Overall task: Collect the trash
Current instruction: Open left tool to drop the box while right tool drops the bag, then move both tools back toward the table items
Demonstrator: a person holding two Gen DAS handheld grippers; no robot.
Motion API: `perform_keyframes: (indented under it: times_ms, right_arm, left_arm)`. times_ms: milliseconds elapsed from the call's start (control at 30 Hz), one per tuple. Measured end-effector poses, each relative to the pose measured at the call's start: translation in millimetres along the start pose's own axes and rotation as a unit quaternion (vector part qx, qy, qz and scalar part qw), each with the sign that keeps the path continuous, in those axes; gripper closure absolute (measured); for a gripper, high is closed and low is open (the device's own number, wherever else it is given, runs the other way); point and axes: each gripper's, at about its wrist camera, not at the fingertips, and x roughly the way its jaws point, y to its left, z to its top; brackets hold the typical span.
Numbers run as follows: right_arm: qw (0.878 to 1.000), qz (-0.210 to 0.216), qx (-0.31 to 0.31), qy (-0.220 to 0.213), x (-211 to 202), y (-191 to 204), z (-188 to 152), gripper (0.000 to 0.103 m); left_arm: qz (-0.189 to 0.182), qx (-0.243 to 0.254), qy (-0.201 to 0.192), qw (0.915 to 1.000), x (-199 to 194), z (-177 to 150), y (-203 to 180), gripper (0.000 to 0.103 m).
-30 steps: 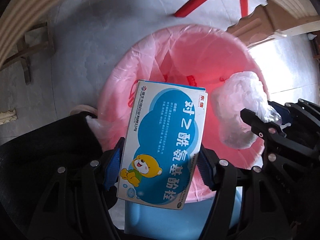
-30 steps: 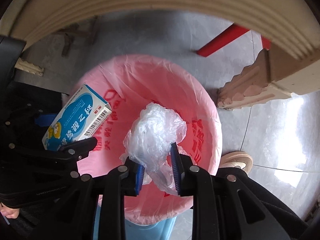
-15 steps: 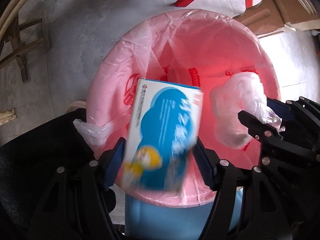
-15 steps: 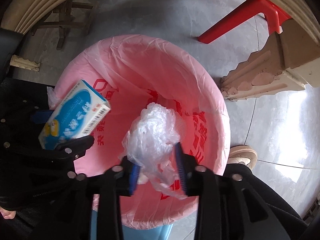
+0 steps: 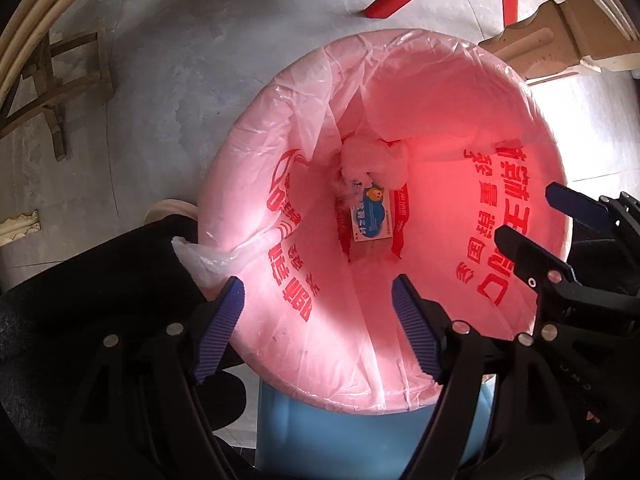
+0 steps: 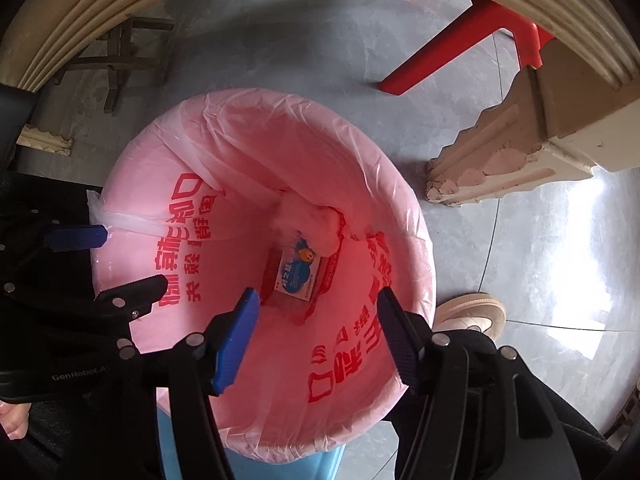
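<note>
Pink liner [image 5: 256,160] of the blue bin [image 5: 340,428] now holds both pieces of trash: medicine box [image 5: 370,218] flat at the bottom, crumpled clear plastic wrap [image 5: 370,158] touching its far end, possibly overlapping it; hard to say at that depth. Left gripper [image 5: 316,326] and right gripper [image 6: 316,338] hang over the mouth pointing down so drops land inside. Both jaws have just been opening, pads apart, nothing between them.

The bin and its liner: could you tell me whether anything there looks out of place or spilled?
Nothing stands out. The box and crumpled plastic lie at the bottom of the pink liner, which sits folded over the bin rim. Both claws are empty.
</note>
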Motion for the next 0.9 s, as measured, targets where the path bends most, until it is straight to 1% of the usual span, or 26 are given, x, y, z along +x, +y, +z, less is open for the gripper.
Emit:
perform_keyframes:
  times_ms: [67, 333, 467, 567, 633, 700, 767, 800, 867, 900]
  right_arm:
    - [1.0, 0.0, -0.001, -0.001, -0.8, 1.7, -1.3, 0.042]
    - [1.0, -0.001, -0.012, -0.018, -15.7, 9.7, -6.4, 0.042]
    - [0.999, 0.007, -0.011, -0.038, -35.8, 11.8, -13.2, 0.042]
    - [0.998, 0.012, -0.011, -0.064, -61.1, 14.3, -20.3, 0.042]
    - [0.996, 0.017, -0.011, -0.086, -82.5, 16.6, -24.7, 0.042]
    - [0.994, 0.027, -0.011, -0.106, -105.7, 19.8, -28.1, 0.042]
    - [0.99, 0.04, -0.012, -0.137, -137.1, 23.2, -33.1, 0.042]
    - [0.988, 0.046, -0.012, -0.148, -148.4, 24.2, -34.9, 0.042]
    - [0.981, 0.063, -0.013, -0.181, -184.0, 27.6, -37.8, 0.042]
    - [0.979, 0.067, -0.013, -0.193, -196.7, 28.9, -36.9, 0.042]
  left_arm:
    - [0.0, -0.002, -0.004, 1.0, -8.2, -8.3, -3.6, 0.028]
    - [0.01, 0.001, -0.026, 0.9996, -22.8, -18.7, -2.0, 0.028]
    - [0.02, 0.006, -0.057, 0.9981, -44.7, -31.2, -0.4, 0.028]
    - [0.031, 0.014, -0.094, 0.995, -70.9, -46.6, -0.3, 0.028]
    - [0.042, 0.02, -0.125, 0.991, -94.9, -57.5, -0.8, 0.028]
    - [0.043, 0.025, -0.156, 0.9865, -122.7, -69.5, -0.3, 0.028]
    - [0.044, 0.025, -0.185, 0.9814, -152.2, -79.7, 2.2, 0.028]
    - [0.045, 0.022, -0.214, 0.9756, -177.3, -87.6, 5.8, 0.028]
    - [0.052, 0.018, -0.25, 0.9666, -209.4, -95.6, 10.3, 0.027]
    - [0.058, 0.014, -0.271, 0.9606, -231.7, -100.4, 13.7, 0.024]
